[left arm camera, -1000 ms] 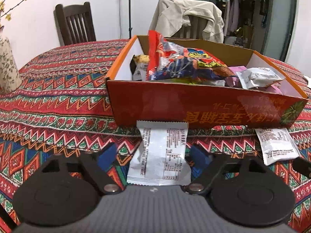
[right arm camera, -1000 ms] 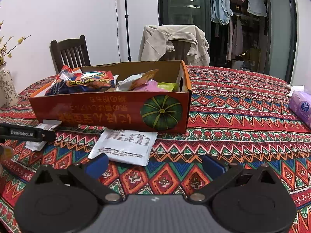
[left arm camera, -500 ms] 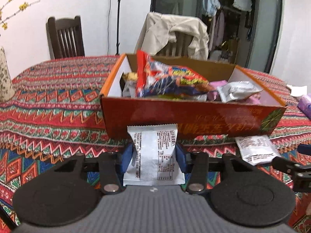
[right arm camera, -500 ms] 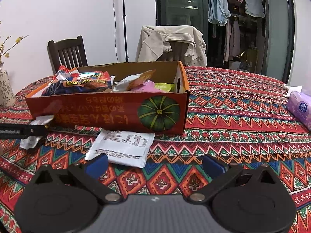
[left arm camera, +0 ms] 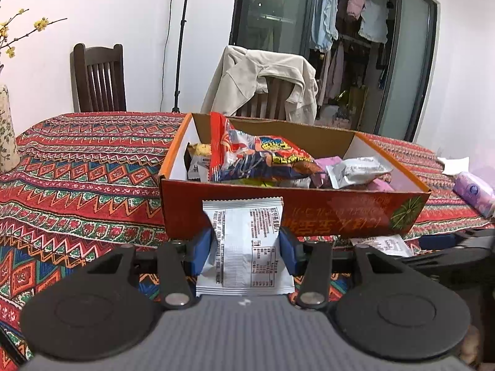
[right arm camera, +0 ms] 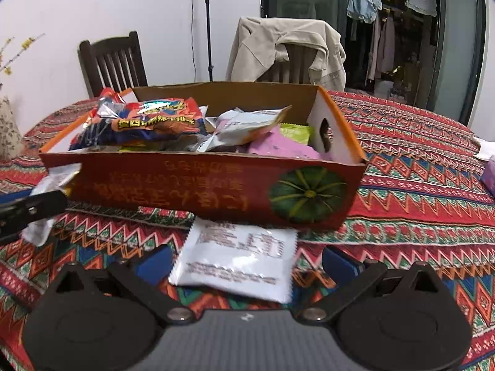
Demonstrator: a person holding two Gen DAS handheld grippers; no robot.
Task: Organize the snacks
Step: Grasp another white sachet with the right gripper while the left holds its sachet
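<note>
Left gripper (left arm camera: 246, 249) pinches white packet (left arm camera: 246, 247) before snack box (left arm camera: 309, 213); right gripper (right arm camera: 246, 266), jaws wide, nears 2nd packet (right arm camera: 236, 266). Lift clear over box wall, pref. w/o crushing.

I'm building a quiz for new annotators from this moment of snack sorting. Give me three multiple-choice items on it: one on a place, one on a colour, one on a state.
1. Where does the white packet in front of the right gripper lie?
A. inside the box
B. on the tablecloth before the box
C. on a chair

2. What colour is the round picture printed on the box front?
A. green
B. purple
C. white

3. How is the left gripper?
A. open over bare cloth
B. shut on nothing
C. shut on a white packet

Answers:
1 B, the packet lies flat on the patterned tablecloth, just ahead of the box's front wall.
2 A, a green pumpkin-like disc shows near the box corner.
3 C, both blue pads press the sides of the held packet.
</note>
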